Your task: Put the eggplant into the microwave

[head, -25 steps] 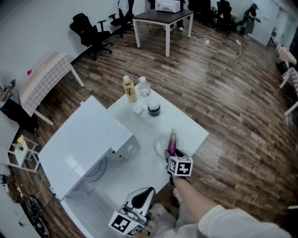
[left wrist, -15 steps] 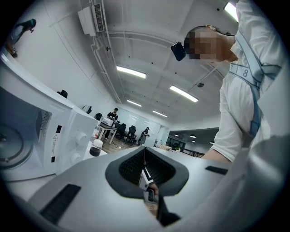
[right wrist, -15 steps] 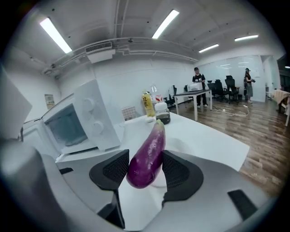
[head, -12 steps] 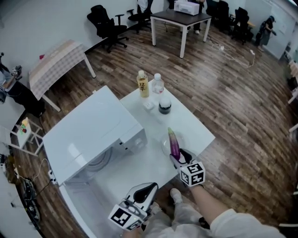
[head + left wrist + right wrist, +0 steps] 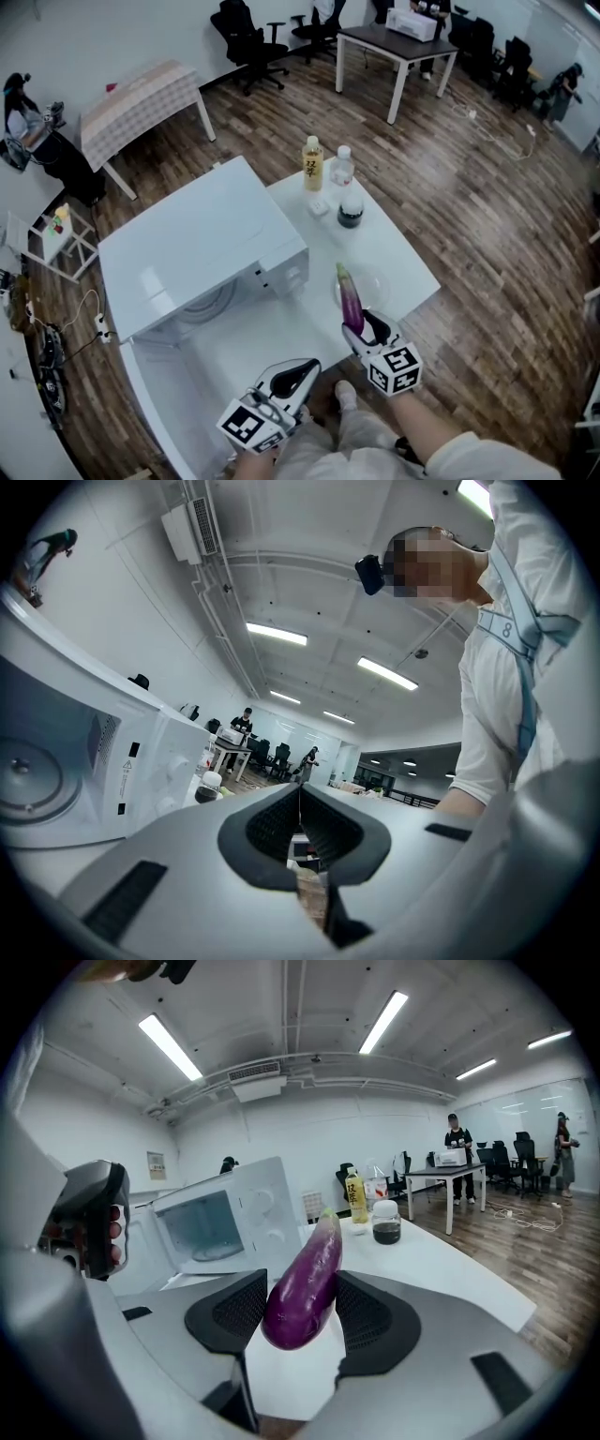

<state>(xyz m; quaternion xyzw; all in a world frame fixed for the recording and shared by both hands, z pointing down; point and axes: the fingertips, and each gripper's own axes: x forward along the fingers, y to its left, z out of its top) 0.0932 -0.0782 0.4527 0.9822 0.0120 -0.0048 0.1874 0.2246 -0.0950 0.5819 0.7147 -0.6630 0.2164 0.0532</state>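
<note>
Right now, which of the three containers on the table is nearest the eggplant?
The short dark jar; the yellow-labelled bottle and clear bottle stand beyond it from the eggplant.

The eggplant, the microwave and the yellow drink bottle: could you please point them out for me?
eggplant (image 5: 305,1283), right gripper view, middle of its purple body.
microwave (image 5: 199,242), head view, its white top panel.
yellow drink bottle (image 5: 312,167), head view, its label.

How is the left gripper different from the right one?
The right gripper holds the eggplant; the left gripper holds nothing. The right gripper's jaws stand apart round the eggplant; the left gripper's jaws are closed together. Both carry a marker cube.
</note>
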